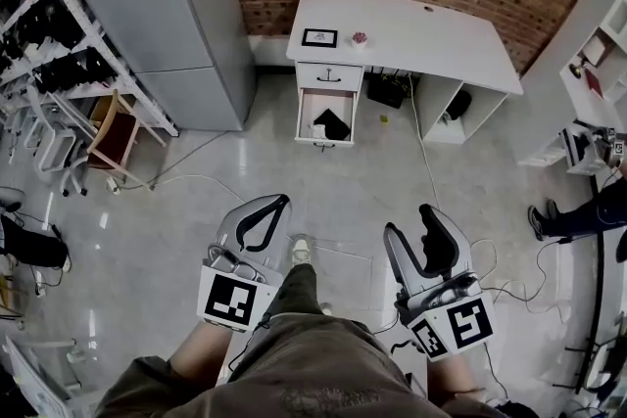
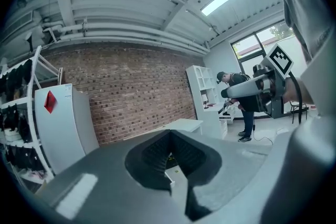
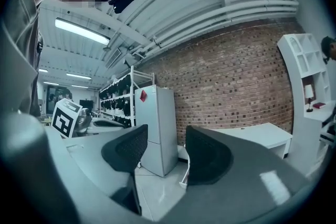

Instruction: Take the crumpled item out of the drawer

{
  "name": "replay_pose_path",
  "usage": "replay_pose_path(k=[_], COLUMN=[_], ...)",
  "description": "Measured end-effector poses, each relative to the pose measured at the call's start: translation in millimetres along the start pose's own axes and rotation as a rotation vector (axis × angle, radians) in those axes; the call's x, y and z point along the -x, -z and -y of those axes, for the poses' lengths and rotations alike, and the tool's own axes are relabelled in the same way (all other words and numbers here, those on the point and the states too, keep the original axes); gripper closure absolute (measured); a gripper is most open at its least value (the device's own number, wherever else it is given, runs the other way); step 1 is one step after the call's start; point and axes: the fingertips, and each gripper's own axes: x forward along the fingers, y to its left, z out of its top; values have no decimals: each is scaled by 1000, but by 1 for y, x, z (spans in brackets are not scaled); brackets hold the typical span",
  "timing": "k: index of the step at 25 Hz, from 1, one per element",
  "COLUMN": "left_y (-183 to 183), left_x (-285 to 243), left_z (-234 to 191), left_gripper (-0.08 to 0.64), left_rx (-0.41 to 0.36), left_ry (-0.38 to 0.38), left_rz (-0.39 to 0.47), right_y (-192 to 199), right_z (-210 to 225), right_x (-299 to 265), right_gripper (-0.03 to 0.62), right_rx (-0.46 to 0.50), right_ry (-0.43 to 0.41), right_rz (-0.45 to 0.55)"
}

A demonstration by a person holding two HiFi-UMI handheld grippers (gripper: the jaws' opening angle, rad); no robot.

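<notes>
An open drawer (image 1: 323,116) sticks out of the white desk (image 1: 431,39) far ahead, under a shut drawer. A black crumpled item (image 1: 333,124) lies in it beside something white. Both grippers hang low over the floor, near my legs and well short of the desk. My left gripper (image 1: 282,201) has its tips touching, with nothing between them; in the left gripper view the gripper (image 2: 169,132) is shut and points at the desk (image 2: 184,124). My right gripper (image 1: 409,220) is open and empty, and a clear gap separates its pads (image 3: 128,148) in the right gripper view.
A grey fridge (image 1: 162,10) stands left of the desk, with shelving racks (image 1: 49,34) and a wooden chair (image 1: 113,134) further left. Cables (image 1: 431,181) trail over the floor. A person (image 1: 580,215) stands at the right by white shelves (image 1: 593,64). A framed picture (image 1: 319,37) sits on the desk.
</notes>
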Motion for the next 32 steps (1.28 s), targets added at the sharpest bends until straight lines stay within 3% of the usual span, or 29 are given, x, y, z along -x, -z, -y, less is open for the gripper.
replay_pose_path(k=[19,32], left_y=[65,104], left_x=[-160,-216], left_z=[-190,-237], left_gripper=[560,560], left_rx=[37,81], left_ry=[58,55], left_rz=[-98,-157], right_y=[10,39], right_z=[62,97], right_x=[-253,-335], right_gripper=[354,353], right_rx=[-39,-57], right_ry=[21,-2], right_rz=[-136,-218])
